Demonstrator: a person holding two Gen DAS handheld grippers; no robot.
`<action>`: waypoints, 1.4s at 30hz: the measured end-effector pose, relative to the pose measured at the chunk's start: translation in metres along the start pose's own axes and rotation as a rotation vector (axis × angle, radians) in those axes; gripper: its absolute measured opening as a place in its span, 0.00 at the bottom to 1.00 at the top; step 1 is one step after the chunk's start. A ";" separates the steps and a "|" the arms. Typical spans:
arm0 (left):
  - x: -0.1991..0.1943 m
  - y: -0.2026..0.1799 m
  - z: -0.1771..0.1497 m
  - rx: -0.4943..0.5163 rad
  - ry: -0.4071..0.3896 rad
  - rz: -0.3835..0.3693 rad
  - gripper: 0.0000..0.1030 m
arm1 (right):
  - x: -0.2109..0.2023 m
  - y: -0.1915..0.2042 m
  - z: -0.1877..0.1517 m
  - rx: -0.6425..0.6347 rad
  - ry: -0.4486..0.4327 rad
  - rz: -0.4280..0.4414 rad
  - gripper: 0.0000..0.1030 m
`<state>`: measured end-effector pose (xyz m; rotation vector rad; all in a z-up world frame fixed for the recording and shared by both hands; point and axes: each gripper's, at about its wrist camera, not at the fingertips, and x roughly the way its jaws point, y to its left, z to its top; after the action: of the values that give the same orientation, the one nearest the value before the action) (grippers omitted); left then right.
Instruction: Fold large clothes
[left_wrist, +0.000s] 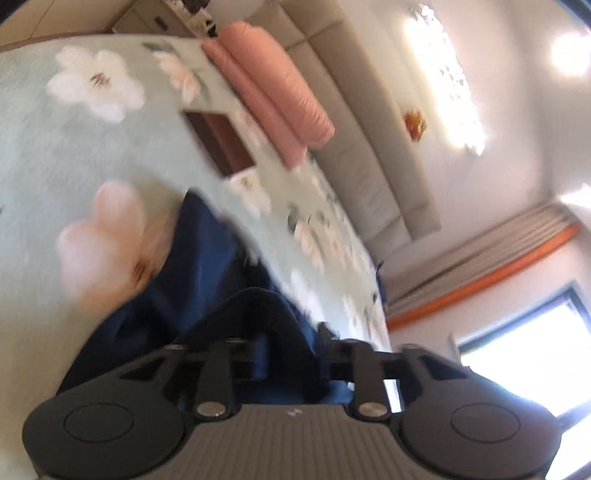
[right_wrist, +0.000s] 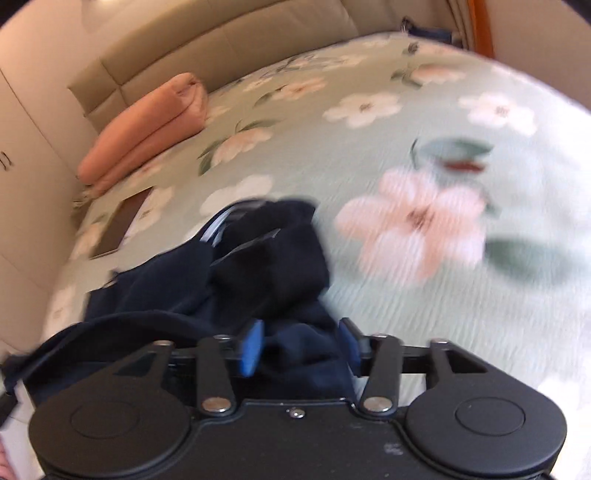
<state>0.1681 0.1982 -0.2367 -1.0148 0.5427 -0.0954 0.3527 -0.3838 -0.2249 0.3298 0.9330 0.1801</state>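
Gathering up the navy garment (right_wrist: 236, 266), I judge I am at the start of a fold: it lies bunched on the flowered bed (right_wrist: 424, 122), near the pink quilt (right_wrist: 147, 129), not yet spread flat. My right tongs (right_wrist: 301, 343) stand partly spread with dark cloth between the blue pads (right_wrist: 253, 345). My left tongs (left_wrist: 295, 354) also stand partly spread, cloth between them; whether either truly pinches, I cannot tell. Next I should lift and shake it flat.

The left gripper (left_wrist: 291, 354) hangs over the bed (left_wrist: 44, 155) with dark navy cloth (left_wrist: 207, 258) bunched between its jaws (blur hides whether the pads press it). Farther up the flowered bedspread lie a folded pink quilt (left_wrist: 273, 88) and a brown book (left_wrist: 221, 142).
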 end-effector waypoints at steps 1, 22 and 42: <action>0.005 -0.005 0.001 0.027 -0.032 0.021 0.50 | 0.001 0.001 0.003 -0.038 -0.008 -0.009 0.56; 0.113 0.013 0.033 0.415 0.172 0.378 0.68 | 0.122 0.029 -0.006 -0.315 0.196 0.028 0.32; 0.131 0.002 0.002 0.563 0.212 0.386 0.13 | 0.121 0.070 -0.034 -0.542 0.168 -0.053 0.38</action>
<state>0.2821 0.1584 -0.2887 -0.3425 0.8391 -0.0090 0.3948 -0.2757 -0.3103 -0.2134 1.0172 0.4059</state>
